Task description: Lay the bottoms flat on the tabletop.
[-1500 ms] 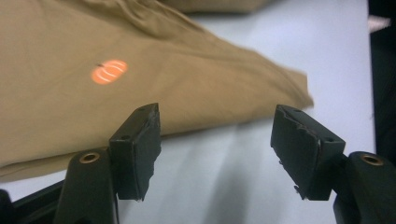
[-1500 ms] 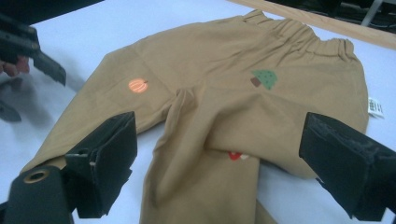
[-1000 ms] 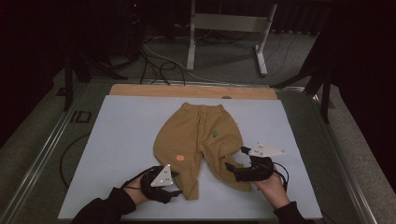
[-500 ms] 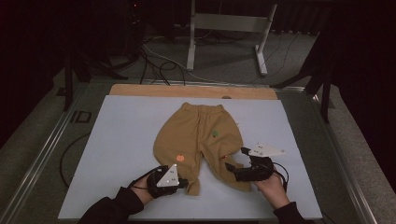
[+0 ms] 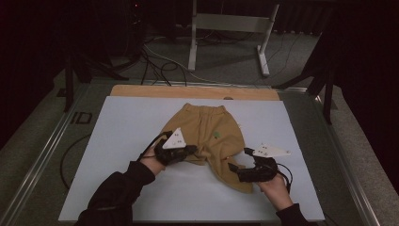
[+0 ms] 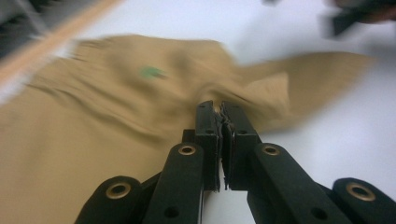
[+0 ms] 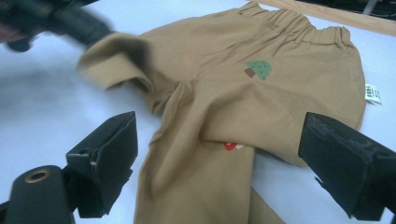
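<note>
High view: tan trousers (image 5: 214, 136) lie on the white board (image 5: 117, 122), waistband toward the far wooden edge. Folding is in an early stage, as judged from the layout. The left gripper (image 5: 190, 149) is clamped on the cuff of the left leg, which is lifted and doubled over toward the crotch; the left gripper view shows the jaws pressed together on a pinch of cloth (image 6: 223, 120). The right gripper (image 5: 235, 170) rests over the right leg with jaws spread wide and gripping nothing; the right gripper view shows that leg (image 7: 196, 186) flat between the pads. Remaining steps, as judged: lay the left leg across, smooth it, then fold the length toward the waistband (image 7: 299, 28).
</note>
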A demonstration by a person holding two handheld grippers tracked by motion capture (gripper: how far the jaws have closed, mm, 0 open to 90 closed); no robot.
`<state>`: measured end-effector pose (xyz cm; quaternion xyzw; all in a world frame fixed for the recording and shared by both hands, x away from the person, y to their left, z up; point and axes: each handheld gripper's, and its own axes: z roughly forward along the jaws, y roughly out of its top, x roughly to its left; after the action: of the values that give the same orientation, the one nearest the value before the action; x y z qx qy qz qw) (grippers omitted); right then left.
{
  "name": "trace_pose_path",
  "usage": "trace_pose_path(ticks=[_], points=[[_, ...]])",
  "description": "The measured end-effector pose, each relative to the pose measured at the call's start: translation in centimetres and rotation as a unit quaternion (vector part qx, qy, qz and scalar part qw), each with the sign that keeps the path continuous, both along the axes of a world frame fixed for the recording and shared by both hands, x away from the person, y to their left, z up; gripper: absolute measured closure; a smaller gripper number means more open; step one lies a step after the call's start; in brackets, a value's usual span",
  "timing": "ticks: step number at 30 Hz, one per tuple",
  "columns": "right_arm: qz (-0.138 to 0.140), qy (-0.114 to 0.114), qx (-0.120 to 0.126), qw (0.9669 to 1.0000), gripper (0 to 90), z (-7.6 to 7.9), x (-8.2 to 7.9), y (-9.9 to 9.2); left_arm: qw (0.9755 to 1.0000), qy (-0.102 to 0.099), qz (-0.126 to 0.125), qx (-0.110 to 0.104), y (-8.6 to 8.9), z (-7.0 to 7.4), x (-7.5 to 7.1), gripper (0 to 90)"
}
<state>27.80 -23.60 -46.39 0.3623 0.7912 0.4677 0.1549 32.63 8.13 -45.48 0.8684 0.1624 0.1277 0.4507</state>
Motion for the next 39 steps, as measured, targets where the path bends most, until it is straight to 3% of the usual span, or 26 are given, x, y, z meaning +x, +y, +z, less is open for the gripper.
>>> trace_pose_path(ticks=[1, 2, 4, 5, 7, 8, 11, 13, 14, 15, 18, 20, 21, 22, 24, 30, 34, 35, 36, 37, 39], points=[[0.000, 0.000, -0.002, 1.0000, 12.1, 0.0, 0.0, -0.1, 0.9998, -0.003, 0.018, -0.009, -0.3, 0.4, 1.4, 83.8], [-0.003, 0.001, 0.002, 1.0000, 12.2, 0.0, 0.0, -0.1, 0.9995, 0.006, 0.032, -0.004, -0.5, 0.4, 2.2, 82.0], [-0.002, 0.001, 0.002, 1.0000, 12.2, 0.0, 0.1, -0.2, 0.9992, 0.011, 0.039, 0.004, -0.7, 0.3, 2.6, 81.7], [0.000, 0.002, 0.000, 1.0000, 12.2, -0.1, 0.0, -0.2, 0.9985, 0.024, 0.049, 0.007, -0.9, -0.3, 3.3, 79.7], [0.001, 0.001, 0.001, 1.0000, 12.2, -0.1, 0.0, -0.2, 0.9987, 0.026, 0.042, 0.008, -0.9, -0.8, 3.2, 78.8], [0.001, 0.002, 0.000, 1.0000, 12.2, -0.1, 0.0, -0.3, 0.9989, 0.033, 0.035, -0.003, -0.9, -1.0, 2.9, 76.0], [-0.001, 0.002, 0.001, 1.0000, 12.2, -0.2, 0.0, -0.4, 0.9994, 0.029, 0.018, -0.004, -0.7, -1.4, 1.8, 58.1], [-0.002, 0.004, 0.002, 1.0000, 12.2, -0.2, 0.0, -0.5, 0.9996, 0.028, 0.008, -0.004, -0.5, -1.5, 0.7, 52.9], [-0.004, 0.004, 0.002, 1.0000, 12.2, -0.2, 0.0, -0.5, 0.9996, 0.028, 0.008, -0.004, -0.5, -1.5, 0.7, 51.6], [-0.005, 0.003, 0.000, 1.0000, 12.2, -0.1, 0.0, -0.6, 0.9993, 0.034, -0.017, -0.002, -0.3, -1.6, -0.4, 51.5], [-0.011, 0.006, 0.005, 0.9999, 12.1, 0.0, 0.0, -0.7, 0.9982, 0.047, -0.038, 0.008, -0.1, -1.7, -2.3, 47.7], [-0.012, 0.006, 0.009, 0.9999, 12.1, 0.1, 0.0, -0.8, 0.9978, 0.048, -0.045, 0.011, -0.1, -1.8, -2.7, 46.5], [-0.015, 0.002, 0.010, 0.9998, 12.1, 0.1, 0.0, -0.8, 0.9964, 0.049, -0.056, 0.040, -0.2, -2.4, -3.7, 46.5], [-0.016, 0.002, 0.010, 0.9998, 12.1, 0.2, 0.0, -0.8, 0.9961, 0.051, -0.057, 0.044, -0.3, -3.0, -4.1, 46.5], [-0.018, 0.000, 0.013, 0.9998, 12.1, 0.2, 0.0, -0.8, 0.9949, 0.055, -0.055, 0.064, -0.3, -3.8, -4.5, 48.9], [-0.014, -0.001, 0.008, 0.9999, 12.1, 0.1, 0.0, -0.7, 0.9928, 0.072, -0.034, 0.090, -0.4, -5.9, -3.8, 55.0], [-0.012, 0.000, 0.006, 0.9999, 12.1, 0.1, -0.1, -0.6, 0.9942, 0.072, -0.018, 0.078, -0.2, -6.4, -3.5, 70.2], [-0.013, 0.000, 0.006, 0.9999, 12.1, 0.1, 0.0, -0.7, 0.9945, 0.078, -0.019, 0.068, 0.0, -6.3, -3.4, 82.4], [-0.012, 0.000, 0.006, 0.9999, 12.1, 0.0, 0.0, -0.7, 0.9950, 0.073, -0.020, 0.066, 0.2, -6.2, -3.4, 87.6], [-0.011, -0.002, 0.004, 0.9999, 12.1, 0.1, -0.1, -0.7, 0.9948, 0.064, -0.025, 0.075, 0.4, -6.0, -3.5, 88.8], [-0.012, -0.002, 0.005, 0.9999, 12.1, 0.1, -0.1, -0.7, 0.9956, 0.058, -0.028, 0.068, 0.7, -5.5, -4.1, 89.2]])
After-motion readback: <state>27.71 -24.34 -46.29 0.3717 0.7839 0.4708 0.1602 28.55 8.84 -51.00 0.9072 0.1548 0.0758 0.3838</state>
